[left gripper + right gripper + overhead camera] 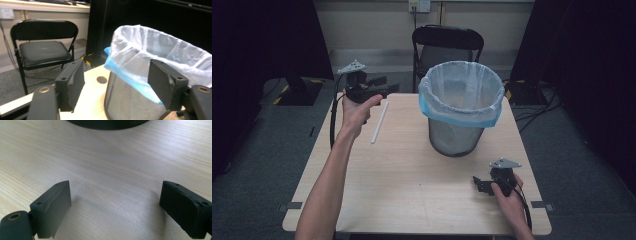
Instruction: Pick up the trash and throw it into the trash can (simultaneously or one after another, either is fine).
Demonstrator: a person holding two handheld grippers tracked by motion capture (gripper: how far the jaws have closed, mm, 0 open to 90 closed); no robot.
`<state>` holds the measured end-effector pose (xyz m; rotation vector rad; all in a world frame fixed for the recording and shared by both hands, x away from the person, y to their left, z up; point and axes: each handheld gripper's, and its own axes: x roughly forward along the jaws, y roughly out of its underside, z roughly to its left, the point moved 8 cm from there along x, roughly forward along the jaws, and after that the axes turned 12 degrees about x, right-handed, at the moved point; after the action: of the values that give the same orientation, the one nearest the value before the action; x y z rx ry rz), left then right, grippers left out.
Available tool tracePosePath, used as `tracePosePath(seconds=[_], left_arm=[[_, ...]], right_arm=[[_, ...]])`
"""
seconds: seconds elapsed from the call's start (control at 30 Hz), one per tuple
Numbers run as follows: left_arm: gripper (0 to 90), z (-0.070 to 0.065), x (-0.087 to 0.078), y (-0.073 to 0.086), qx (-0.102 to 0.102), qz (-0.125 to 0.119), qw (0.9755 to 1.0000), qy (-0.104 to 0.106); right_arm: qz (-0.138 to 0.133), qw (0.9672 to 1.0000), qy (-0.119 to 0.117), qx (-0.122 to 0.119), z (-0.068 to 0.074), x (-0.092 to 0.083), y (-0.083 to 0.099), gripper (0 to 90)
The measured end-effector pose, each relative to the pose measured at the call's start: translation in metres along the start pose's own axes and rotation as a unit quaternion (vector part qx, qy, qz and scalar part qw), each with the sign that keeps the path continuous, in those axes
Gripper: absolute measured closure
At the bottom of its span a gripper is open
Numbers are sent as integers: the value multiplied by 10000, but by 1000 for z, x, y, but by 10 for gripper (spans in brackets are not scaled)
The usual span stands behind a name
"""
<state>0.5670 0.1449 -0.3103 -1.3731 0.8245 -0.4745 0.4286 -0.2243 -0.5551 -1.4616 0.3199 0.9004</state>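
Note:
A wire mesh bin (460, 107) lined with a white bag over a blue one stands on the wooden table (412, 175), right of centre. A thin white stick (379, 122) lies flat to its left. My left gripper (384, 85) is held up above the table's far left corner, open and empty, jaws aimed right toward the bin. In the left gripper view the bin (150, 57) rises behind my open left gripper (117, 75). My right gripper (478, 184) sits low at the table's front right, open and empty. In the right gripper view my right gripper (115, 202) hangs over bare wood, with the bin's base (107, 123) ahead.
A black folding chair (447, 47) stands behind the table's far edge, also seen as the chair (42, 47) in the left gripper view. Dark curtains flank both sides, and cables lie on the grey floor at the right.

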Motion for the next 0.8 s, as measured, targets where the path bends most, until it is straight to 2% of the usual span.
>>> tracePosePath(seconds=[0.2, 0.37, 0.53, 0.57, 0.6, 0.67, 0.8], left_arm=[[281, 13, -6, 23, -103, 228, 9994, -235], [272, 21, -18, 43, -130, 467, 9981, -369], [274, 31, -24, 68, -260, 795, 9954, -464], [290, 34, -23, 77, -259, 901, 9944, -487], [289, 34, -23, 77, -259, 901, 9944, -487], [287, 36, -22, 88, -241, 1069, 9926, -525], [283, 39, -20, 104, -207, 1260, 9898, -631]], right_arm=[[0, 10000, 1, 0, 0, 0, 0, 93], [0, 10000, 0, 1, 0, 0, 0, 93], [0, 10000, 0, 1, 0, 0, 0, 93], [0, 10000, 0, 2, 0, 0, 0, 93], [0, 10000, 0, 2, 0, 0, 0, 93], [0, 10000, -2, 2, 0, 0, 0, 93], [1, 10000, -2, 2, 0, 0, 0, 93]])
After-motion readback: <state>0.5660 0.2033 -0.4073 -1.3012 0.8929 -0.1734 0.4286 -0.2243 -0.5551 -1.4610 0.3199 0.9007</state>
